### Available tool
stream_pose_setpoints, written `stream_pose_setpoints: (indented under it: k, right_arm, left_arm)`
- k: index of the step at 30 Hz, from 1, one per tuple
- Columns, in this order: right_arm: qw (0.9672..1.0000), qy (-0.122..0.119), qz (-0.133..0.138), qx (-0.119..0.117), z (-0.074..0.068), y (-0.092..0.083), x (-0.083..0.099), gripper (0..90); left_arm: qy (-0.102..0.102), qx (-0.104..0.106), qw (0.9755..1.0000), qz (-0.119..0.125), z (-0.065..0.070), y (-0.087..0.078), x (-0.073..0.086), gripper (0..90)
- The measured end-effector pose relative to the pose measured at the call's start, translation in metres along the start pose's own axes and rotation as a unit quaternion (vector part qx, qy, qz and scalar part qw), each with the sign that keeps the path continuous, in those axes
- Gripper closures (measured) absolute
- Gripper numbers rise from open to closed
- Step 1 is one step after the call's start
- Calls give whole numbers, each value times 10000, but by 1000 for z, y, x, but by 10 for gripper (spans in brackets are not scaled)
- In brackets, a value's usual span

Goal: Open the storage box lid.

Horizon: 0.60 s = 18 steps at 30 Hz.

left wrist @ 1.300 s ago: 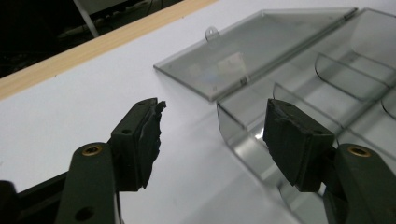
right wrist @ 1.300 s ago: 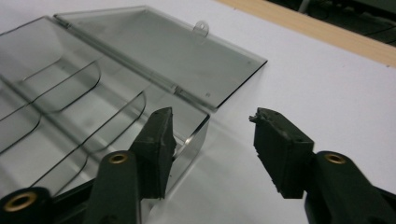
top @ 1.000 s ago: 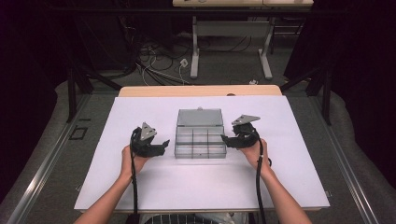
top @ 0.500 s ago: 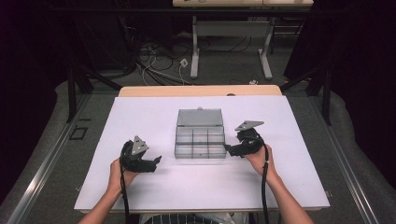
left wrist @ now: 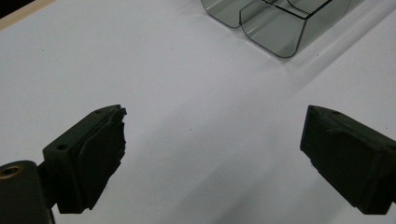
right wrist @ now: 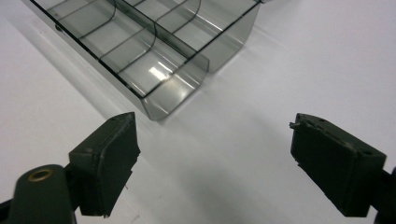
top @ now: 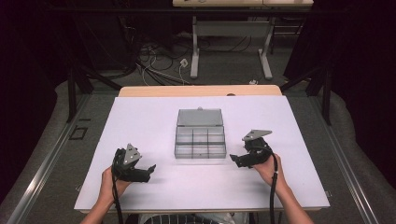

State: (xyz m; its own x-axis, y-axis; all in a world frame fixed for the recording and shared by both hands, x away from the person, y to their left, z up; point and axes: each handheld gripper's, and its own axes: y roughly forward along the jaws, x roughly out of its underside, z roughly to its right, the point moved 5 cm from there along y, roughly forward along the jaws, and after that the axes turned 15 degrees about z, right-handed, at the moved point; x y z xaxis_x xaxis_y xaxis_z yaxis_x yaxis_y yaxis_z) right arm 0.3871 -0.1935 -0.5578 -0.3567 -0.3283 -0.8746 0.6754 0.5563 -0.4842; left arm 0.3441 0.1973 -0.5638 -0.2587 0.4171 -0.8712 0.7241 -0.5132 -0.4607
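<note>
Clear compartment box (top: 200,137) w/ lid open sits centre of the high view on the white table (top: 140,116), nothing visible inside its cells. Left gripper (top: 148,169) is at lower left, well apart from the box; right gripper (top: 233,158) at lower right, near the box's lower-right corner; both have fingers wide, just been opening, nothing between them & only bare table in the way. Beyond the table at top of frame: floor cables (top: 159,56) & a grey desk frame (top: 231,35).
</note>
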Motion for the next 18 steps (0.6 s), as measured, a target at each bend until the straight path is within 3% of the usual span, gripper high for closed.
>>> stream_pose_setpoints:
  k: [1,9,18]
  right_arm:
    - [10000,25,-13,11,1,-2,2,141]
    - [9998,60,-167,85,4,-10,13,104]
    - [9997,73,-127,201,15,-17,17,22]
  left_arm:
    - [67,-14,10000,-6,0,-1,0,56]
    - [7,24,10000,-2,0,-3,3,16]
    - [66,57,10000,-27,1,-4,5,1]
